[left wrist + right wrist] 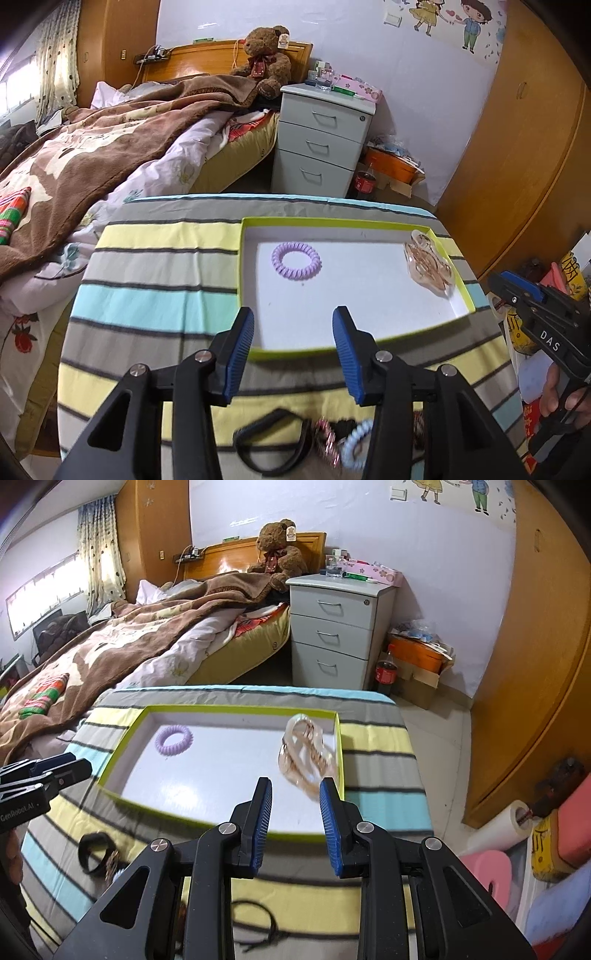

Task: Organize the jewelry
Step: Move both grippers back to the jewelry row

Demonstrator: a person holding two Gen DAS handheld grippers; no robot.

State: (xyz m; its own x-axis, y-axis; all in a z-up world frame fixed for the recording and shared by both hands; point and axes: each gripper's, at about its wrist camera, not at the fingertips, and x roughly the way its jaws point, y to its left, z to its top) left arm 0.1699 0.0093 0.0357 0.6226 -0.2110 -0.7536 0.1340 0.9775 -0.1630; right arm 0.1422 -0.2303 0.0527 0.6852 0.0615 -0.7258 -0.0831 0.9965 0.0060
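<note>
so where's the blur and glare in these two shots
Left wrist view: the hair ties on the striped cloth near the bottom edge are smeared, while the purple coil tie in the tray reads sharp. Right wrist view: the tray floor shows a soft sheen, and the black band is blurred.

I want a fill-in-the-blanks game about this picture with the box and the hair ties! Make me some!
1. The spiral hair tie lying in the box is colored ____.
2. The rim of the box is colored ____.
3. The brown teddy bear sits on the ____.
4. The black band lies on the striped cloth, ____ the box.

Missing words: purple; green; bed; outside
</note>
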